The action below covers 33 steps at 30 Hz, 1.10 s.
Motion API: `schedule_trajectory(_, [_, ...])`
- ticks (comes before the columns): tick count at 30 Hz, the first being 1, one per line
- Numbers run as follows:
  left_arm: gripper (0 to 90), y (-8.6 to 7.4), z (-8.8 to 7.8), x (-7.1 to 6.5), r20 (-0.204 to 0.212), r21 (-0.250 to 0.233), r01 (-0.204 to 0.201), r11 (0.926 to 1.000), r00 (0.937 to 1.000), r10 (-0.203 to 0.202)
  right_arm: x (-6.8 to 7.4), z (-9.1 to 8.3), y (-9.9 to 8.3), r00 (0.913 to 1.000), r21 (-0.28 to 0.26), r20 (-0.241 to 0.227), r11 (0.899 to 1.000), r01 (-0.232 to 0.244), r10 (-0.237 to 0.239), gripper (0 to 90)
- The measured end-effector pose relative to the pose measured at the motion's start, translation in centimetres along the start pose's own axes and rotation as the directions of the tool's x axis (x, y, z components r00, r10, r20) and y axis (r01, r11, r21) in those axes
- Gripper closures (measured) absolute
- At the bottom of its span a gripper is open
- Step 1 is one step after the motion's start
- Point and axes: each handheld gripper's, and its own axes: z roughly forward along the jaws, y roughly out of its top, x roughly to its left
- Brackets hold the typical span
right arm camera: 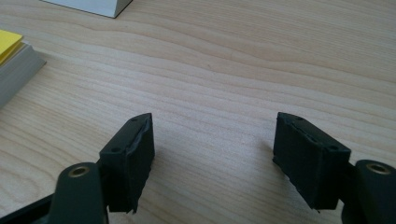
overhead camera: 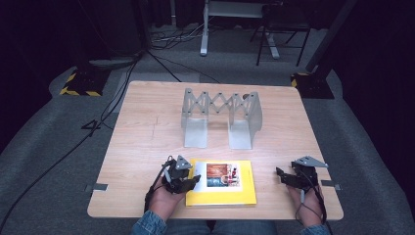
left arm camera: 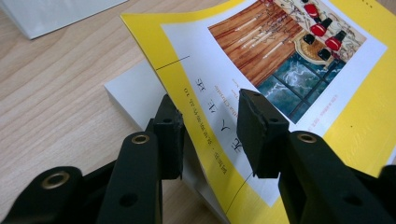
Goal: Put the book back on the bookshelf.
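Note:
A yellow book (overhead camera: 222,193) with a picture on its white cover panel lies near the table's front edge. My left gripper (overhead camera: 195,180) is at the book's left edge. In the left gripper view the front cover (left arm camera: 280,60) is lifted off the white page block (left arm camera: 133,91) and slants between the jaws of the left gripper (left arm camera: 210,121). One jaw is under the cover and one over it, with a gap, so the gripper is open. My right gripper (overhead camera: 280,175) sits right of the book, open over bare wood (right arm camera: 212,140). The book's corner (right arm camera: 11,60) is at that view's left.
A grey metal expanding rack (overhead camera: 221,110) with two flat feet stands at the table's middle back. One foot shows in the left gripper view (left arm camera: 46,14) and in the right gripper view (right arm camera: 88,5). The wooden table (overhead camera: 147,132) has bare room left and right.

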Motion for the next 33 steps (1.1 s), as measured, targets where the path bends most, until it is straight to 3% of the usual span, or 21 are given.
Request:
schedule_trajectory(3, [66.4, 0.1, 0.0, -0.2, -0.003, 0.005, -0.020, 0.9998, 0.9998, 0.020, 0.0, 0.0, 0.0, 1.0000, 0.000, 0.000, 1.000, -0.001, 0.001, 29.3])
schedule_trajectory(7, [77.5, 0.1, -0.1, 0.1, 0.035, -0.008, 0.003, 1.0000, 0.9994, -0.002, 0.0, 0.0, 0.0, 1.0000, 0.000, 0.000, 1.000, 0.000, 0.000, 29.4])
schedule_trajectory(11, [84.3, 0.2, -0.4, 0.1, 0.045, -0.023, 0.001, 0.9997, 0.9990, 0.000, 0.1, 0.0, 0.0, 1.0000, -0.002, -0.004, 1.000, 0.006, -0.006, 29.6])
schedule_trajectory(17, [89.0, 0.6, -1.1, -0.2, 0.048, -0.049, -0.008, 0.9988, 0.9988, 0.011, 0.4, -0.2, -0.1, 0.9997, -0.002, -0.008, 1.000, 0.022, -0.022, 30.4])
schedule_trajectory(19, [89.2, 0.9, -1.5, -0.5, 0.040, -0.058, -0.028, 0.9979, 0.9988, 0.031, 0.6, -0.3, -0.2, 0.9992, -0.008, -0.017, 0.999, 0.037, -0.038, 32.3])
schedule_trajectory(23, [89.4, 1.1, -2.0, -0.5, 0.057, -0.079, -0.026, 0.9965, 0.9979, 0.031, 0.7, -0.4, -0.3, 0.9978, -0.009, -0.042, 0.999, 0.051, -0.051, 35.5])
schedule_trajectory(26, [89.5, 1.6, -2.8, -0.6, 0.078, -0.107, -0.028, 0.9939, 0.9963, 0.036, 1.3, -0.9, -0.6, 0.9895, -0.030, -0.075, 0.992, 0.122, -0.124, 42.5])
schedule_trajectory(29, [89.5, 2.0, -3.3, -0.8, 0.080, -0.125, -0.042, 0.9912, 0.9954, 0.052, 2.2, -1.3, -0.6, 0.9718, -0.056, -0.084, 0.975, 0.216, -0.220, 43.6])
schedule_trajectory(33, [89.5, 2.5, -4.1, -1.1, 0.081, -0.148, -0.062, 0.9870, 0.9940, 0.074, 3.2, -2.7, -0.2, 0.9644, -0.128, -0.096, 0.964, 0.234, -0.246, 43.3])
